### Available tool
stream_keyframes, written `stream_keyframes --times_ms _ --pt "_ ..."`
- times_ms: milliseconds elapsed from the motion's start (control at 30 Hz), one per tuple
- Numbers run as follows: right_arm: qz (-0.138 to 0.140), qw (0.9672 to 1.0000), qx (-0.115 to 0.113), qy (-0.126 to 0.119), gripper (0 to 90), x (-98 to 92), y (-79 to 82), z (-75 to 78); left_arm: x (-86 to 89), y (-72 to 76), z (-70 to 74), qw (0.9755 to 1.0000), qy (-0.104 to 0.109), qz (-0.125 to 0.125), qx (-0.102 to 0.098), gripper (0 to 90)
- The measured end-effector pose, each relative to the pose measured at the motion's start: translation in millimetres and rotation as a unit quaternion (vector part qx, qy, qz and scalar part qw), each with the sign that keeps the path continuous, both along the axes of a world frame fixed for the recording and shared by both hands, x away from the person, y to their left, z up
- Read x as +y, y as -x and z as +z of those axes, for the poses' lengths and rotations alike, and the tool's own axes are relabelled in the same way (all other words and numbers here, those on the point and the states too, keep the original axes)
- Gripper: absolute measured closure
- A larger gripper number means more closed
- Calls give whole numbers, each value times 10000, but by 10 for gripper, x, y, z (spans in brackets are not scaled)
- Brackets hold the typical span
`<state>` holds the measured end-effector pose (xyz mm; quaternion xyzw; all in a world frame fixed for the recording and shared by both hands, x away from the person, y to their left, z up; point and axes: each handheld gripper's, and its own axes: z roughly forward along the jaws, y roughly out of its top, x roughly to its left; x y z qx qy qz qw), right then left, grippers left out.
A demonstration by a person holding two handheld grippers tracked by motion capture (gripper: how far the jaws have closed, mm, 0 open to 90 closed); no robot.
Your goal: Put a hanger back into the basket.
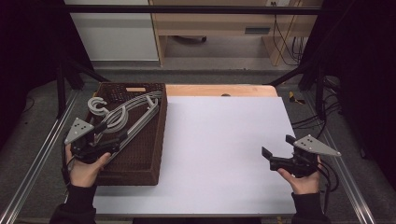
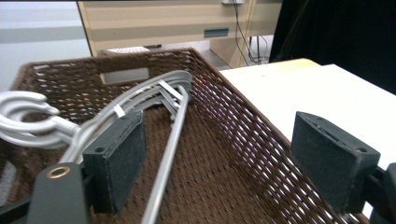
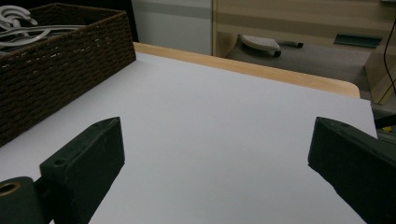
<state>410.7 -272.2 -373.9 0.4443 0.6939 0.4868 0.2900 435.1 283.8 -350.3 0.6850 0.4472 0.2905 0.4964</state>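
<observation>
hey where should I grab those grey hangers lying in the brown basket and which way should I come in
Probably the long straight bar of the hangers, coming from above. They lie flat in the basket, whose tall walls block a sideways approach, and the bar is thin enough to pinch. The left gripper is already over it, jaws open with nothing between them. The hooks look bunched and awkward.

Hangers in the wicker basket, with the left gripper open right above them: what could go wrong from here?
1. The grey hangers lie stacked with their hooks nested, so gripping one may drag the others along.
2. The left gripper straddles the wicker basket wall, one jaw inside and one outside; closing there could clamp the wall.
3. The basket might shift if a hanger snags.
</observation>
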Motion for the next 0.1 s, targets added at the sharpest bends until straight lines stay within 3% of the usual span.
stream_keyframes --times_ms 100 --pt "-8 10000 -1 -13 40 1 0 -2 -73 67 -79 10000 28 -57 0 172"
